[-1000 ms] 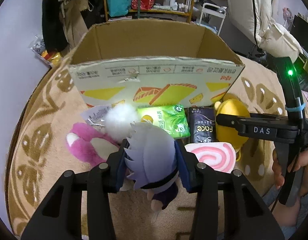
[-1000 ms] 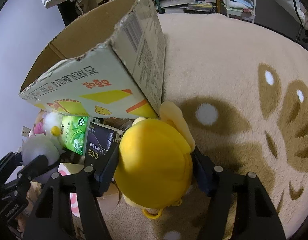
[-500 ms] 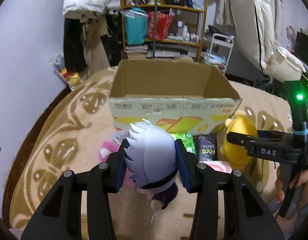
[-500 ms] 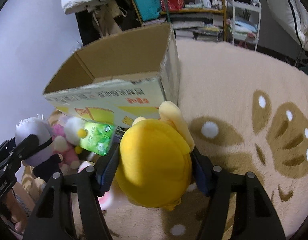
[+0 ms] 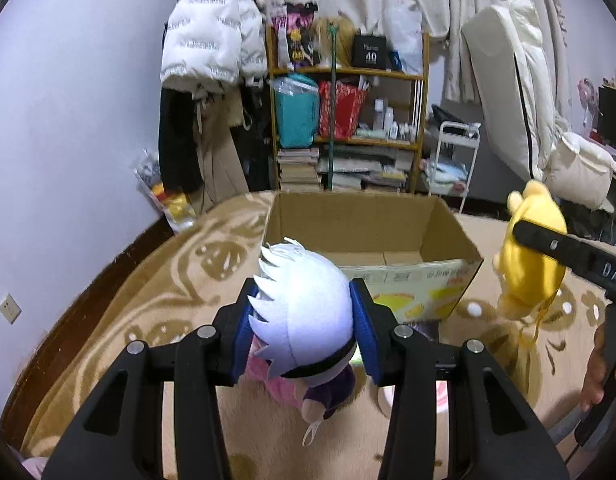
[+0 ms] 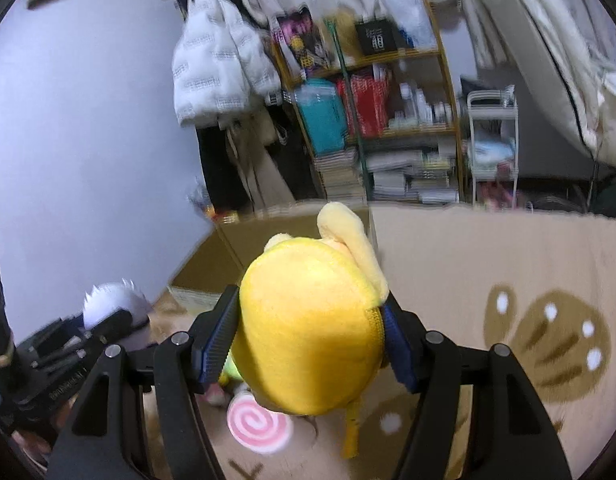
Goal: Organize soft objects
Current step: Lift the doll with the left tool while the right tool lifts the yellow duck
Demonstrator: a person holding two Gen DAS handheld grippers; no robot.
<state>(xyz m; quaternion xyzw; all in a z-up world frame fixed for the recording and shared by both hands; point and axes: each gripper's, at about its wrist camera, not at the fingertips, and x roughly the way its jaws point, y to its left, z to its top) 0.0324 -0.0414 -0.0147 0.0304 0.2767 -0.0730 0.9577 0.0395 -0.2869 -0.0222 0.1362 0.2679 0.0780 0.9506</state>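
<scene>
My left gripper (image 5: 304,332) is shut on a white-haired plush doll (image 5: 304,320), its blue pads squeezing the head, held above the rug in front of an open cardboard box (image 5: 448,236). My right gripper (image 6: 308,340) is shut on a yellow plush toy (image 6: 308,332), lifted beside the box (image 6: 204,268); the same toy (image 5: 528,264) shows at the right of the left wrist view. The doll (image 6: 112,304) and left gripper appear at the lower left of the right wrist view. A pink swirl plush (image 6: 256,424) lies on the rug below the yellow toy.
A beige patterned rug (image 5: 180,280) covers the floor. Behind the box stand a cluttered shelf (image 5: 348,120), hanging coats (image 5: 212,52) and a white cart (image 5: 452,160). A pink plush (image 5: 276,384) lies under the doll. A hand (image 5: 600,368) holds the right gripper's handle.
Both grippers rose with their plush toys and tilted up. The box now sits lower in both views, and its inside shows.
</scene>
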